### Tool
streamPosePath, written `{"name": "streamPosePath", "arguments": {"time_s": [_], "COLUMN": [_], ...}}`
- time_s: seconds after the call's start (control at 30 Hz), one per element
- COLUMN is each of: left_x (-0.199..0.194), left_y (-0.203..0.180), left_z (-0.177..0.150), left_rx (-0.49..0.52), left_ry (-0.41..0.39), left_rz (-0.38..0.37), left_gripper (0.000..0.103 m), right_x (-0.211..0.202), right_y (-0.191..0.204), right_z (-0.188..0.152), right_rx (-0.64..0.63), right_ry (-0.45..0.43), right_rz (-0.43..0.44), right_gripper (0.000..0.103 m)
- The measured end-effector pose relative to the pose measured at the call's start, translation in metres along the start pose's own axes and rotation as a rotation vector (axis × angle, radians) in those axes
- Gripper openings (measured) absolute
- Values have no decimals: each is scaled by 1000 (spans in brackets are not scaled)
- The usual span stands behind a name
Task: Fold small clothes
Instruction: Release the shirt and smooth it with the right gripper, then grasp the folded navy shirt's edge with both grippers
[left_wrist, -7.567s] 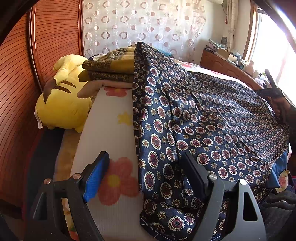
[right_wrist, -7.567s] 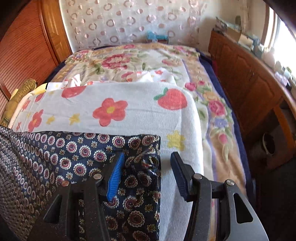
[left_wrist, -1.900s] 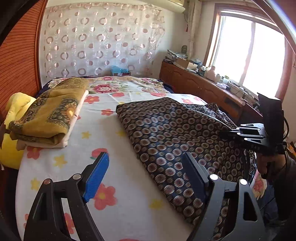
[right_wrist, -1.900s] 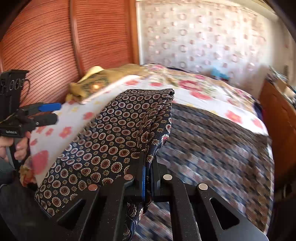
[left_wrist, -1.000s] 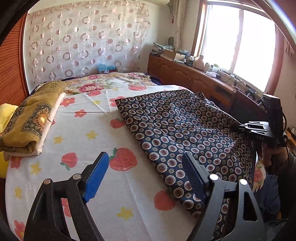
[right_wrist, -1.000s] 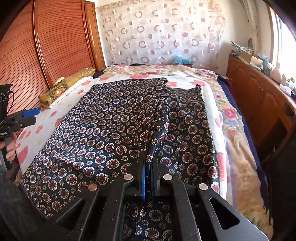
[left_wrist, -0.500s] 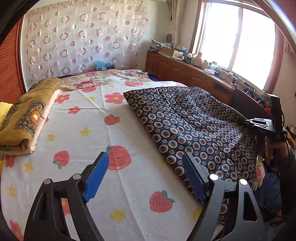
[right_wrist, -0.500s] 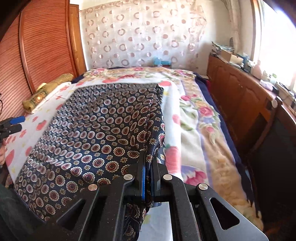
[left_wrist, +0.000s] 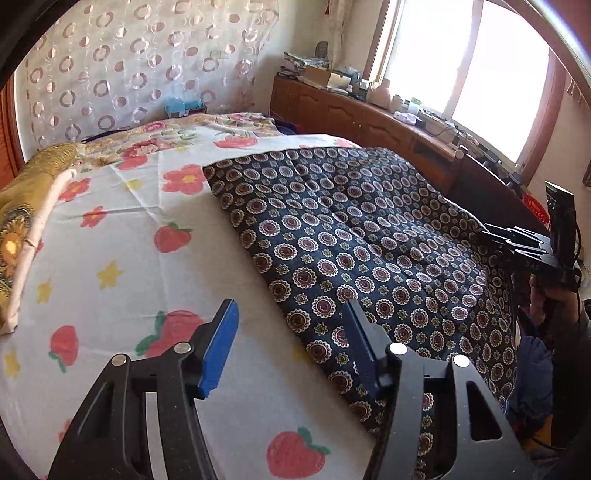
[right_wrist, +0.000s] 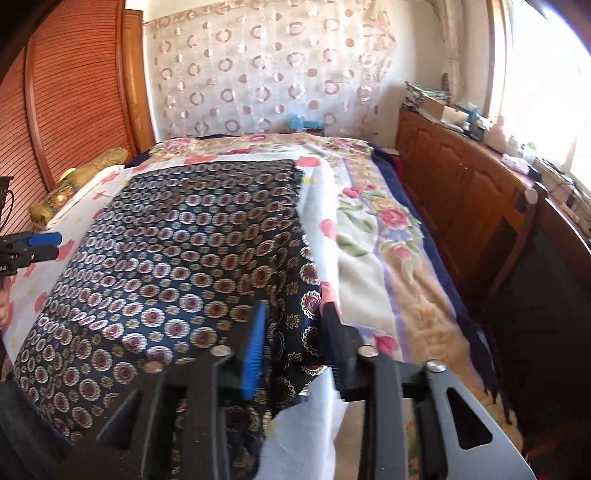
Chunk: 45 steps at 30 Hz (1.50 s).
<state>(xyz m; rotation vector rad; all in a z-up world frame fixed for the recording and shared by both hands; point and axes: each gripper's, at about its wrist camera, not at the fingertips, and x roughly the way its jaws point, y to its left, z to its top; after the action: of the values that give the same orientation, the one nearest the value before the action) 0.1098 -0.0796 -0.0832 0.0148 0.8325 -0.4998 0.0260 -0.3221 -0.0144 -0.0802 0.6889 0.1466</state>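
A navy garment with round medallion print (left_wrist: 354, 236) lies folded over on the white strawberry-and-flower sheet (left_wrist: 122, 258) on the bed. My left gripper (left_wrist: 290, 332) is open and empty, just above the sheet beside the garment's near left edge. My right gripper (right_wrist: 293, 328) is open, its jaws parted around the garment's near right corner (right_wrist: 308, 306), which lies between the pads. The garment (right_wrist: 177, 266) spreads away to the left in the right wrist view. The right gripper also shows in the left wrist view (left_wrist: 506, 240).
A folded mustard-yellow cloth (left_wrist: 22, 214) lies at the bed's left side. A wooden sideboard (right_wrist: 465, 192) with clutter runs along the right under the window. A floral blanket (right_wrist: 380, 236) covers the bed's right part. A wooden slatted wall (right_wrist: 74, 103) stands left.
My right gripper has opened and let go of the garment's corner; it was shut on it half a second ago. The garment now lies flatter. My left gripper stayed open.
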Motion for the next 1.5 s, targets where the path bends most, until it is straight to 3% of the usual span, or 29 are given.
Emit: {"name": "streamPosePath", "arguments": {"time_s": [0.33,0.5,0.57,0.6,0.67,0.73,0.83,1.2,1.5], "left_x": [23,24,23,23,24,25,19,-15,-46], "left_y": [-5,-3,0,0,2,1,-2,29,77], "left_z": [8,8,7,7,8,8,12,35,22], "left_rx": [-21,-48,-61,-62,-63,-57,-36,-27,-66], "left_ry": [62,59,57,59,66,66,38,-44,-77], "left_rz": [-29,-65,-73,-71,-65,-72,-65,35,154], "left_gripper": [54,34,31,27,15,5,3,2,2], "right_x": [19,18,17,17,16,16,15,8,15], "right_y": [-6,-10,-9,-8,-7,-7,-3,19,52], "right_z": [-8,-7,-7,-7,-8,-8,-8,-10,1], "right_rx": [26,32,26,21,18,15,-9,-1,-38], "right_ry": [49,44,41,41,40,42,47,3,-23], "right_rz": [55,96,111,117,137,171,198,244,328], "right_gripper": [49,51,51,49,37,18,8,7,7]}}
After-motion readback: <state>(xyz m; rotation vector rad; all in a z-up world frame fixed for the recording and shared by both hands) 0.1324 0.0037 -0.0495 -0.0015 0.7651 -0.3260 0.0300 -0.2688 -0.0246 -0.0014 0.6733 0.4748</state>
